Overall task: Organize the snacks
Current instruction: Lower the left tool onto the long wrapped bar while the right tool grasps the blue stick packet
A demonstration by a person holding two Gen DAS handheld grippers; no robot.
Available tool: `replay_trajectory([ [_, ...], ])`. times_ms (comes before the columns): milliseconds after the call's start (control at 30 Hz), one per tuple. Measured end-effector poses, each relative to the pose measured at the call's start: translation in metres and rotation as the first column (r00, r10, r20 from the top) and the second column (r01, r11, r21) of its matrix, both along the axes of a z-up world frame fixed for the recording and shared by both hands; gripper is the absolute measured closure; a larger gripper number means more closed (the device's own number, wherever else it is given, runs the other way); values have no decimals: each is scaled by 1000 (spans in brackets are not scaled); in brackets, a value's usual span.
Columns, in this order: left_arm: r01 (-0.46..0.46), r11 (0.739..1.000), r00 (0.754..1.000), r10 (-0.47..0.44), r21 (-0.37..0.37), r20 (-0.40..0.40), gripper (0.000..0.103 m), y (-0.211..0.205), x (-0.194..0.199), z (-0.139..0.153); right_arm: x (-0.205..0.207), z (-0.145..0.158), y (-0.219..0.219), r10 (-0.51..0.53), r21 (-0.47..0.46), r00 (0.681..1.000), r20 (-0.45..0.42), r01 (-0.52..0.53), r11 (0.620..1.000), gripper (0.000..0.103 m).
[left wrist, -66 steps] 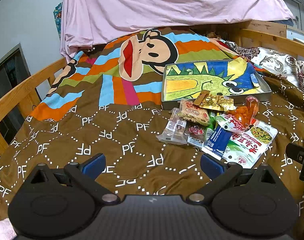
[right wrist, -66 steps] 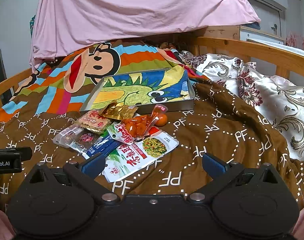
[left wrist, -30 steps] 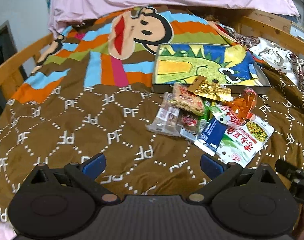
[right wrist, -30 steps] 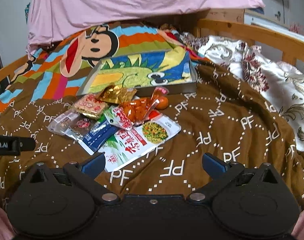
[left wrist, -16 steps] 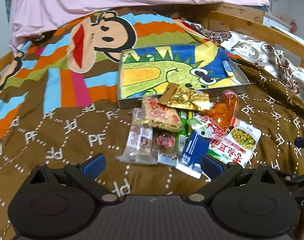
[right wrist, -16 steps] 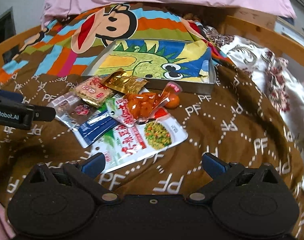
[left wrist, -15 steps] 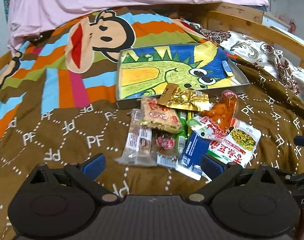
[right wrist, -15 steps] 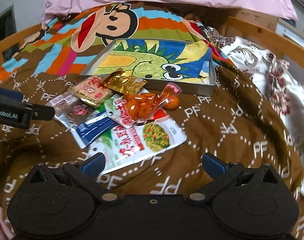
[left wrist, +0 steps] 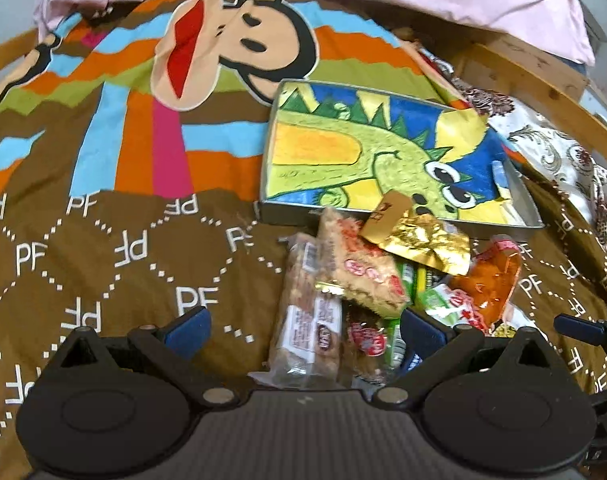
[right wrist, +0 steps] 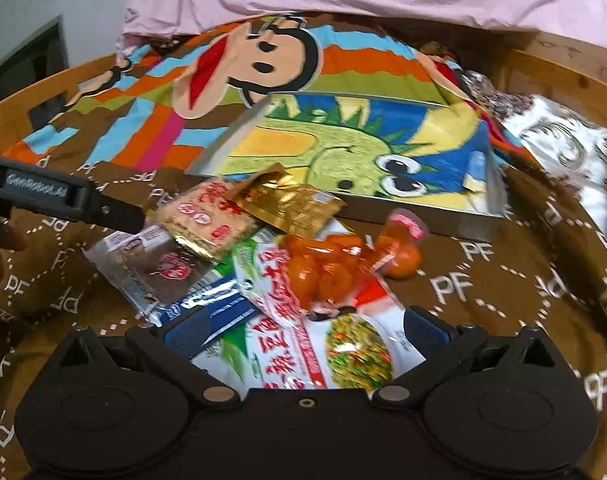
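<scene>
A pile of snack packets (right wrist: pixel 263 248) lies on the bed's brown blanket, just in front of an empty dinosaur-print tray (left wrist: pixel 519 200). Both the left hand-held gripper (left wrist: pixel 303 326) and the right hand-held gripper (right wrist: pixel 303 326) hover open over the pile, holding nothing, so sorting seems not yet begun.

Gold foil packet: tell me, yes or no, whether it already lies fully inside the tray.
No: the gold foil packet lies on the snack pile, one corner overlapping the tray rim.

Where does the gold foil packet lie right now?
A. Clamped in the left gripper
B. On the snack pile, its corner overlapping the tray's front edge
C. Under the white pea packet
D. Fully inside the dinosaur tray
B: the gold foil packet rests on the pile with one corner over the dinosaur tray front edge.
</scene>
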State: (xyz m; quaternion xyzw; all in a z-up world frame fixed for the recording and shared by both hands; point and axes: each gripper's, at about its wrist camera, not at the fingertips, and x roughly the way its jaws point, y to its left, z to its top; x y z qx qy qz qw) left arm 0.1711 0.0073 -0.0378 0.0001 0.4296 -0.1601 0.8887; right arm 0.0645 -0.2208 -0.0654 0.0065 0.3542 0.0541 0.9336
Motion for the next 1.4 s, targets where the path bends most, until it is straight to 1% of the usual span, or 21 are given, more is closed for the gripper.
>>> replay_trajectory([
  [33,0,1000,1000,0,7,-9,0,2,2,0,1,-1,1,10,17,1000,-8,-10,1000,1],
  [133,16,1000,999,-16,3,-44,0,6,11,0,7,-4,4,40,117,998,-56,-33,993,1],
  [200,26,999,997,-27,-19,-74,0,9,18,-2,12,-5,8,64,181,995,-80,-49,982,1],
  [300,4,997,991,-13,-73,-130,0,17,29,-9,19,-7,16,79,226,992,-102,-55,973,1],
  [400,-42,990,982,16,-136,-186,0,26,38,-16,25,-10,22,59,245,991,-121,-28,969,1],
  [500,-100,972,972,49,-214,-231,0,36,45,-23,32,-13,25,14,260,991,-135,22,965,1],
  [600,-149,947,961,71,-284,-268,1,46,50,-30,38,-16,28,-47,240,989,-137,79,968,1],
  [700,-175,929,958,84,-325,-276,1,50,52,-34,41,-18,31,-108,201,985,-134,134,970,4],
  [767,-171,932,958,82,-320,-273,1,48,53,-35,43,-18,32,-134,189,983,-126,157,969,6],
  [867,-137,946,966,62,-293,-250,1,42,51,-34,46,-21,34,-163,165,980,-115,181,970,6],
  [967,-88,963,976,31,-255,-217,1,33,48,-34,49,-24,40,-163,135,982,-99,175,975,7],
  [1000,-75,967,978,24,-242,-207,3,29,46,-34,49,-25,43,-156,116,983,-94,167,979,8],
  [1067,-40,974,984,0,-223,-176,7,25,42,-34,49,-26,49,-145,61,985,-93,151,987,18],
  [1100,-14,977,987,-20,-214,-158,11,22,39,-34,48,-27,52,-136,45,987,-90,140,989,19],
  [1167,35,983,990,-59,-177,-131,16,15,35,-33,46,-26,53,-118,39,989,-91,122,992,26],
  [1200,60,987,989,-78,-146,-122,20,10,33,-34,45,-26,54,-113,37,989,-92,117,992,27],
  [1267,100,991,989,-109,-95,-103,27,3,27,-34,43,-25,54,-106,37,990,-94,110,993,34],
  [1300,123,991,987,-128,-59,-97,34,-2,24,-34,42,-24,53,-103,36,990,-96,107,994,36],
  [1333,140,990,986,-142,-31,-92,40,-5,21,-34,41,-24,53,-100,37,990,-99,104,994,40],
  [1367,154,988,984,-154,-3,-85,42,-8,18,-35,40,-23,52,-95,41,990,-104,100,994,49],
  [1400,159,987,985,-157,22,-71,46,-10,15,-34,38,-23,53,-92,41,990,-107,97,994,52],
])
